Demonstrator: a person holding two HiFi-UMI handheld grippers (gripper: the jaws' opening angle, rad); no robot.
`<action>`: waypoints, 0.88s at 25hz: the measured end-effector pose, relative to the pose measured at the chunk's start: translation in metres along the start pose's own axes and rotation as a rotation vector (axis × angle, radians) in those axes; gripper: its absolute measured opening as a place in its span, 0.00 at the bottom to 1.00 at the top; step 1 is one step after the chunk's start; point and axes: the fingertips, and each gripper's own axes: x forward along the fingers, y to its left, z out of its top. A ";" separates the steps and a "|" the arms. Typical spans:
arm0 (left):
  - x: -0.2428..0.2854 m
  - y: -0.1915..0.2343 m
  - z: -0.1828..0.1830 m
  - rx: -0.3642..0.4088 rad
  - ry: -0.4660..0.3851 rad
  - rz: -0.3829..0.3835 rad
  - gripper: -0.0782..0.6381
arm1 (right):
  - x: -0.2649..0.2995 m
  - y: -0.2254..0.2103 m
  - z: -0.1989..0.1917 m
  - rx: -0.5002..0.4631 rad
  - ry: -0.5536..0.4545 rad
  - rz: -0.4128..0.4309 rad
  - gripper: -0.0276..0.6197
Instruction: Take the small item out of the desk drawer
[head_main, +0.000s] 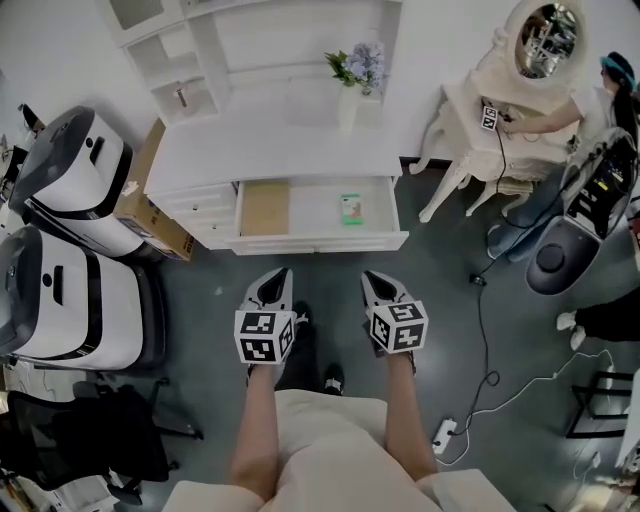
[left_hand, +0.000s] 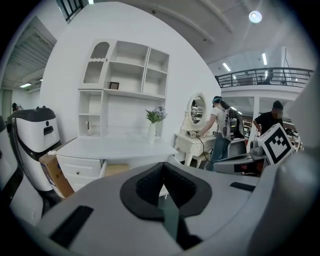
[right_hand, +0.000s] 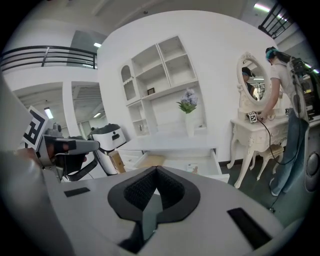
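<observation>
The white desk has its wide drawer pulled open toward me. A small green item lies flat in the drawer's right half, and a tan board covers its left part. The right gripper view shows the small item too. Both grippers hover over the floor in front of the drawer, short of it. My left gripper is shut with nothing in it, and its jaws meet in its own view. My right gripper is likewise shut and empty.
A vase of flowers and a shelf unit stand on the desk. Two white machines and a cardboard box are at the left. At the right are a vanity table, a person, floor cables and a power strip.
</observation>
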 end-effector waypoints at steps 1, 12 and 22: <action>0.011 0.002 0.005 0.006 -0.002 -0.007 0.13 | 0.008 -0.006 0.005 -0.002 -0.002 -0.004 0.08; 0.161 0.037 0.067 0.070 0.012 -0.120 0.13 | 0.118 -0.082 0.060 0.037 0.043 -0.106 0.08; 0.280 0.053 0.079 0.129 0.096 -0.306 0.13 | 0.213 -0.141 0.078 0.126 0.143 -0.231 0.08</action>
